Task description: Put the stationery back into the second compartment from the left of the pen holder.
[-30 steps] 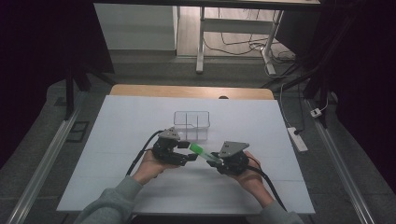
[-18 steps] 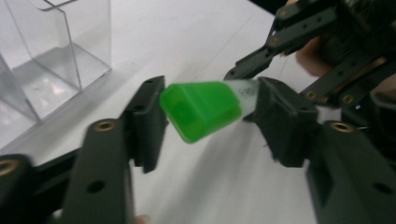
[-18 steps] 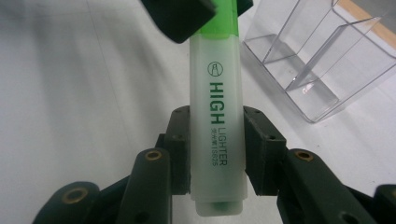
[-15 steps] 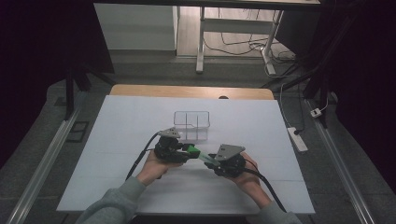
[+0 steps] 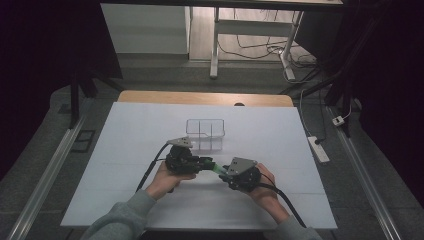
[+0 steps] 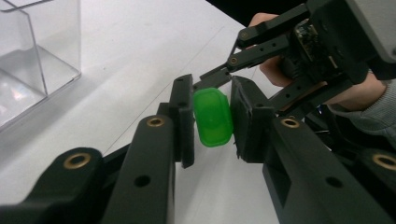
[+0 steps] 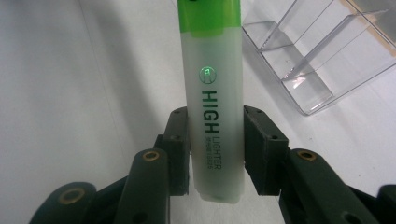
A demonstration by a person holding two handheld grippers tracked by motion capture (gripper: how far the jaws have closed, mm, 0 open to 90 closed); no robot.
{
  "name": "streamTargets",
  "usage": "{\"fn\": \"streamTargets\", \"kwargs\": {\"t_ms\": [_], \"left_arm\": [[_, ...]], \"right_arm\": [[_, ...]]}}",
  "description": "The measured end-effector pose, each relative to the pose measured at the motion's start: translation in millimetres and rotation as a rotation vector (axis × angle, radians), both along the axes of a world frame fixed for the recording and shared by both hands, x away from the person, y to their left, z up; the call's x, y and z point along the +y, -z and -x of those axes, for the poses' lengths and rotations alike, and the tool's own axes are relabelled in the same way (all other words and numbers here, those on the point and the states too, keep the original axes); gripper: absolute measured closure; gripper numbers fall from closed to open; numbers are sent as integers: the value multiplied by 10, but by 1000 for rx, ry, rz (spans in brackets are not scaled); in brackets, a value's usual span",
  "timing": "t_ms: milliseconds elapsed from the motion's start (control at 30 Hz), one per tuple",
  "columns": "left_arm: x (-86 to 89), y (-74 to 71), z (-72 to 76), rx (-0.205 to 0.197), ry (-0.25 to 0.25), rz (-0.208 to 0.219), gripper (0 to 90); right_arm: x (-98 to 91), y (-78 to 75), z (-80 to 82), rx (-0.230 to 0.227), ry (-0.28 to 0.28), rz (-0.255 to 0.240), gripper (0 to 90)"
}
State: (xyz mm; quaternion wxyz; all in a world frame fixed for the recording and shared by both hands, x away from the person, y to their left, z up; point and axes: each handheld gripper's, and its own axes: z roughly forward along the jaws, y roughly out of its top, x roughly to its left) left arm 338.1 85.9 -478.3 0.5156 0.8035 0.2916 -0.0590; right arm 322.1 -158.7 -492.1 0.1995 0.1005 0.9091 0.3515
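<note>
Two tools (image 5: 209, 163) (image 5: 222, 172) grip one green highlighter (image 5: 214, 167) beside one clear organizer (image 5: 205, 133).

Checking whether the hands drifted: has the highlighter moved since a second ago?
Yes. The highlighter, held between both tongs, has come toward the person, away from the clear organizer.

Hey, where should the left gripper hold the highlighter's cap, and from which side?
Grip the green cap across its two flat faces, coming end-on along the highlighter, as the left gripper stands now. The cap is flattish, so the pads would likely sit flush there. The right gripper clamps the barrel.
</note>
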Motion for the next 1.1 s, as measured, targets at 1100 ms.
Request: {"fn": "streamTargets", "kwargs": {"t_ms": [1100], "left_arm": [[375, -202, -20, -62, -84, 21, 743]], "right_arm": [[-593, -116, -140, 164, 167, -252, 372]]}}
